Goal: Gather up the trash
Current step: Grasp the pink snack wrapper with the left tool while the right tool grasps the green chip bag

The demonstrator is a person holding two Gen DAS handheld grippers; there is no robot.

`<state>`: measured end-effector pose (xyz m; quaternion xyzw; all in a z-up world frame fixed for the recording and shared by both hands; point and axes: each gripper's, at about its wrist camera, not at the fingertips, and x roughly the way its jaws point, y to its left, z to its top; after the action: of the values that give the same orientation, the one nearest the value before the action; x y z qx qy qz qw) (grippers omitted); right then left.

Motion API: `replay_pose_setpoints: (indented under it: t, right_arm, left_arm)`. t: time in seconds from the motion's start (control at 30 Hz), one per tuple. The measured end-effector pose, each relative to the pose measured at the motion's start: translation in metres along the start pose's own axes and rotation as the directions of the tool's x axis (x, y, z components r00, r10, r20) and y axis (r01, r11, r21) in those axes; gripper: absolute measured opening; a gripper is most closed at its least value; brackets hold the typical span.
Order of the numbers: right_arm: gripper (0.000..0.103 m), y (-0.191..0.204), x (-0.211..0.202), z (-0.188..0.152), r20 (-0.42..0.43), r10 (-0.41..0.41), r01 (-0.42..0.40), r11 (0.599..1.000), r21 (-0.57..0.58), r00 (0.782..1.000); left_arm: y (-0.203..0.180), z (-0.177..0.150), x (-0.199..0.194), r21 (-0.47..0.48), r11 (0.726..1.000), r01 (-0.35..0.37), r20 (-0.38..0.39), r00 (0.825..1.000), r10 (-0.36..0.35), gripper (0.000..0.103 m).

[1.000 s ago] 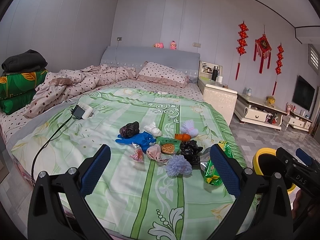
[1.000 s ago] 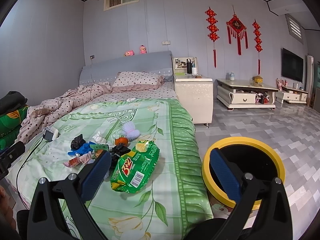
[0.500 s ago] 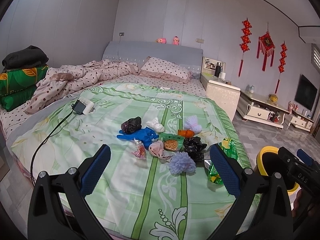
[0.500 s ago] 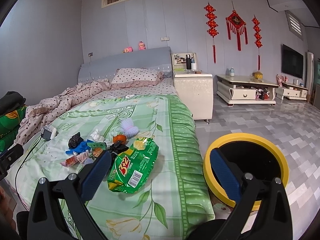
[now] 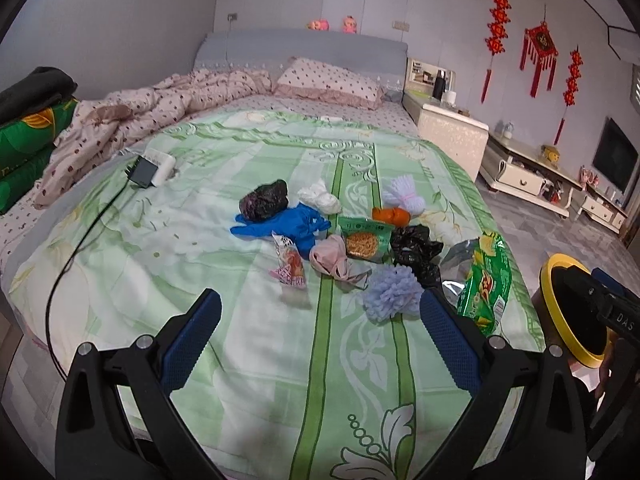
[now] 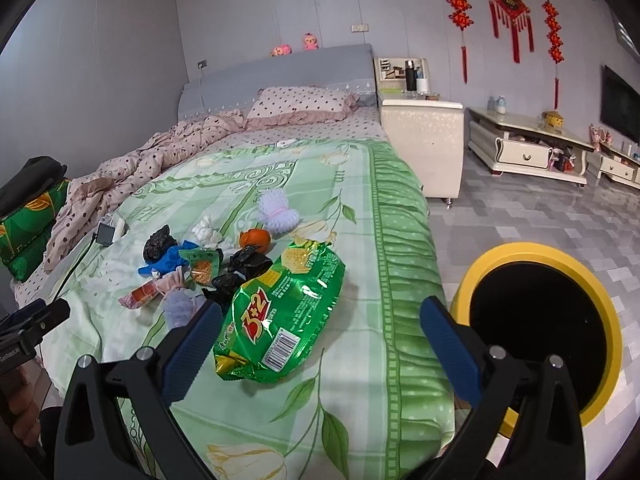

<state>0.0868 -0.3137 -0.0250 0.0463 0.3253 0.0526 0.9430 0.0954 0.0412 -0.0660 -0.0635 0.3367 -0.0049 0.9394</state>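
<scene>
Green floral bedspread [image 5: 248, 360] beneath both spread-jawed, empty grippers, yellow-rimmed bin [image 6: 536, 256] on the floor beyond the right gripper's [image 6: 320, 320] right jaw, green snack bag [image 6: 280, 312] between its jaws, smaller trash pile [image 5: 336, 236] ahead of the left gripper [image 5: 320, 316].

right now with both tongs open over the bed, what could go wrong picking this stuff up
The big green snack bag looks torn open, so crumbs may spill on the way to the yellow bin. The charger and its cable lie near the trash pile and could get grabbed by mistake. The orange might roll.
</scene>
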Motion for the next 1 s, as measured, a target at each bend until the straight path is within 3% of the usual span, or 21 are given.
replay_pose_setpoints:
  t: [0.17,0.27,0.57,0.8,0.87,0.93,1.0]
  right_arm:
    - [0.096,0.001,0.041,0.009,-0.082,0.009,-0.009,1.000,0.002,0.997]
    - [0.096,0.003,0.063,0.013,-0.140,0.024,-0.021,1.000,0.020,0.990]
    - [0.096,-0.001,0.113,0.015,-0.252,0.067,-0.044,0.994,0.097,0.965]
    - [0.096,0.001,0.138,0.013,-0.299,0.094,-0.062,0.992,0.112,0.950]
    - [0.096,0.001,0.145,0.011,-0.313,0.107,-0.070,0.990,0.126,0.944]
    - [0.096,-0.001,0.151,0.010,-0.322,0.119,-0.079,0.988,0.135,0.939]
    - [0.093,-0.001,0.155,0.009,-0.327,0.127,-0.085,0.986,0.140,0.936]
  left_arm:
    - [0.028,0.011,0.042,-0.064,0.997,0.033,-0.096,0.995,-0.039,0.095]
    - [0.040,0.018,0.066,-0.090,0.996,-0.010,-0.133,0.991,-0.002,0.095]
    - [0.048,0.035,0.126,-0.032,0.998,-0.061,-0.169,0.984,0.054,0.095]
    - [0.053,0.026,0.153,-0.041,0.999,-0.032,-0.191,0.981,0.023,0.095]
    - [0.053,0.023,0.160,-0.041,0.999,-0.023,-0.198,0.980,0.014,0.092]
    - [0.051,0.020,0.168,-0.027,0.999,-0.018,-0.214,0.977,0.012,0.076]
    - [0.049,0.018,0.175,-0.021,1.000,-0.004,-0.230,0.973,-0.001,0.068]
